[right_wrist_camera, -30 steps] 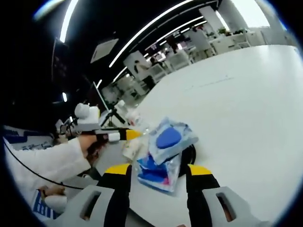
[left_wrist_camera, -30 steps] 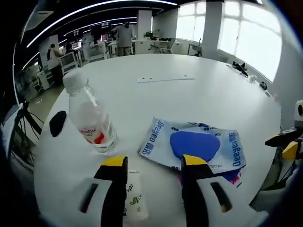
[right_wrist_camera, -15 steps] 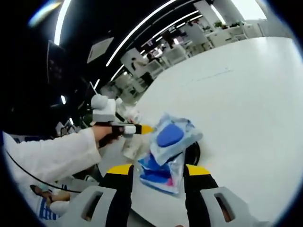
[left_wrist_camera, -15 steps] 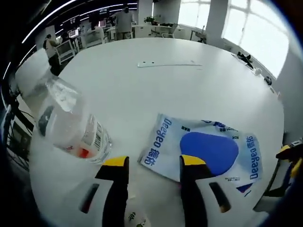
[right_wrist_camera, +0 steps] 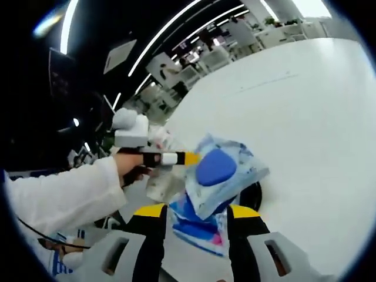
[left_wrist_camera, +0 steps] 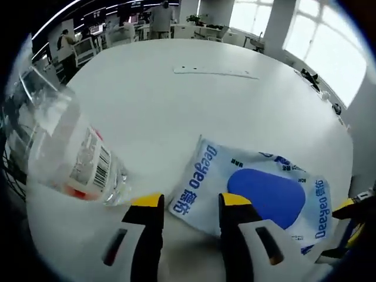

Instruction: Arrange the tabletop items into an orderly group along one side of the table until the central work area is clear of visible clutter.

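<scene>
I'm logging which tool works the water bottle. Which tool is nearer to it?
Left. The left tool has the tilted water bottle just beside its left jaw; the right tool sits over the blue packets, farther off.

Daylight from large windows (left_wrist_camera: 305, 35), upper right in the left gripper view; panes blown out. White desk (left_wrist_camera: 194, 100) bright, evenly lit, shadows soft and faint. Strong fisheye bending at edges. Water bottle (left_wrist_camera: 64, 153) close to lens, blurred and stretched. Right gripper view: dim ceiling, streaked strip lights (right_wrist_camera: 176, 29), desk (right_wrist_camera: 311, 111) near overexposed.
</scene>
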Tool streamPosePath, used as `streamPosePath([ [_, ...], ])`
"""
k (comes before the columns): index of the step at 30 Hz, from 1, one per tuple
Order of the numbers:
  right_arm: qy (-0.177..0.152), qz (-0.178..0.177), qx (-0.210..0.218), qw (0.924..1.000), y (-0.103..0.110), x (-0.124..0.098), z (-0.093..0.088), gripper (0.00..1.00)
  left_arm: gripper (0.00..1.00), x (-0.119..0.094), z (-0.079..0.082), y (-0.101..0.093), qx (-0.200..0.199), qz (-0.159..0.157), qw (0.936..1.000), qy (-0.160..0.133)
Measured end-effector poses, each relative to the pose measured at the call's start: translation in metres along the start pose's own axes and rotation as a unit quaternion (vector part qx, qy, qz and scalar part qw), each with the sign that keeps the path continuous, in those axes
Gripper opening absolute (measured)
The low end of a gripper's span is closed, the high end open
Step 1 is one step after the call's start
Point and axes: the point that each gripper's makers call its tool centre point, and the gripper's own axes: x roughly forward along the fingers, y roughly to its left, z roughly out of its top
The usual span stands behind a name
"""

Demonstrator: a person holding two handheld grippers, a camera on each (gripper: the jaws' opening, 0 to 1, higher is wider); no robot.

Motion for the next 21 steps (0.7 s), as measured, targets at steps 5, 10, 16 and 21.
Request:
streamPosePath([
  [5, 0.01, -0.012, 0.012, 0.9998, -0.009, 0.011, -0.008, 0.35, 0.33, 0.001, 0.0, 0.0, 0.006, 0.004, 1.0, 0.001],
  [10, 0.009, -0.035, 0.0, 0.9994, -0.022, 0.011, -0.007, 0.17, 0.32, 0.003, -0.002, 0.001, 0.002, 0.007, 1.0, 0.0],
  [16, 0.005, -0.038, -0.005, 0.9992, -0.026, 0.014, -0.002, 0.09, 0.2, 0.003, -0.003, 0.001, 0.005, 0.014, 0.9999, 0.001],
  [21, 0.0, -0.036, -0.005, 0.9993, -0.027, 0.012, 0.002, 0.03, 0.02, -0.005, -0.002, 0.005, -0.004, 0.011, 0.9999, 0.0],
])
